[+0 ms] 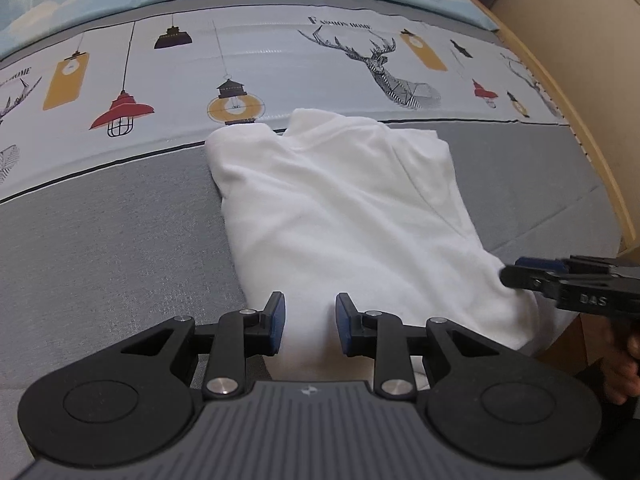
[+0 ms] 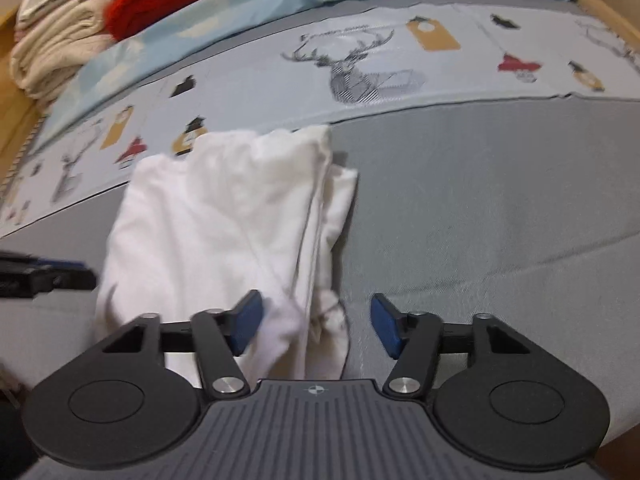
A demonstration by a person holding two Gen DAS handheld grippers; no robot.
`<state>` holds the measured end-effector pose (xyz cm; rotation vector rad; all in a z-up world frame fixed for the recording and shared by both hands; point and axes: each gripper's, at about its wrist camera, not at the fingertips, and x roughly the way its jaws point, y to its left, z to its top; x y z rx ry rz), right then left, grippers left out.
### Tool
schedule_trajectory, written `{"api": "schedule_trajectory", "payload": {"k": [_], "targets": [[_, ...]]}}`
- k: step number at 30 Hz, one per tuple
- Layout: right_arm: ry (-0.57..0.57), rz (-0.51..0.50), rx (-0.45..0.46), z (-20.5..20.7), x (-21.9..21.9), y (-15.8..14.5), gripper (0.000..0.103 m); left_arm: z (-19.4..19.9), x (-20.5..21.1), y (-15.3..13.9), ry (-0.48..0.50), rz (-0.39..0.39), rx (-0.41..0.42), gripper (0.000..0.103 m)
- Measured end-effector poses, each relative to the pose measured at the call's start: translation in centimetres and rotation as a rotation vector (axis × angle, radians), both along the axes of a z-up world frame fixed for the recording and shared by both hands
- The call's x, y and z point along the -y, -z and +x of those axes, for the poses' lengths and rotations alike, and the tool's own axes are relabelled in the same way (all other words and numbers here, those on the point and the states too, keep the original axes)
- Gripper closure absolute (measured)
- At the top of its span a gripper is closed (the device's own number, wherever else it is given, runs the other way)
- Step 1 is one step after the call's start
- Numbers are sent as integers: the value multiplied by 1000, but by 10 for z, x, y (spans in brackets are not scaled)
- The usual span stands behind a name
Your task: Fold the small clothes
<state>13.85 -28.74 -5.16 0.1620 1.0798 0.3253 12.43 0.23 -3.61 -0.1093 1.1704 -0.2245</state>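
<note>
Folded white garment lying flat on the grey part of a bed cover, its far end just reaching the printed band of lamps and deer beyond it. Layered fold edges stacked along the garment's right side in the right wrist view, a loose corner trailing off its near end.

Left hand-held gripper poised over the garment's near end, blue pads set narrowly apart with white cloth showing in the gap; impossible to tell whether the pads press on it. Right hand-held gripper at the garment's near right corner, jaws standing moderately wide, loose corner lying between them without either pad pressing it. Same gripper seen from the left wrist view, tip at the garment's near right edge, a hand behind it.

Far beyond the garment, a pale blue sheet, then a pile of cream and red laundry at the bed's far left.
</note>
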Motion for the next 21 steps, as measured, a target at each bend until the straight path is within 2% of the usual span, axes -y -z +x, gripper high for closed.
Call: {"api": "schedule_trajectory", "payload": {"k": [2,4,5,9,15,17,18,20,21], "targets": [[-31,47,-24,-3,6,1,69,0,3,0,3,3,2,73],[-64,75,-23,-7,8,-1,90,0,5,0,6,2,7,73],[-84,96,-20,-8,9,-2,97,0,7,0,6,1,8,73],[-122,140,40,-12,12,-14,99,2,11,1,8,2,11,73],[-50,282,89,-12,43,-34,100,4,22,9,64,-29,-16,70],[-74,218,-27,-8,39,-16,100,6,30,25,109,-6,-78,69],[-104,117,-103,-5,29,-1,100,6,36,34,138,31,-99,69],[-144,-28,-148,-2,15,15,101,6,42,40,166,77,-99,69],[-132,-66,-130,2,14,16,100,7,43,40,164,76,-100,68]]}}
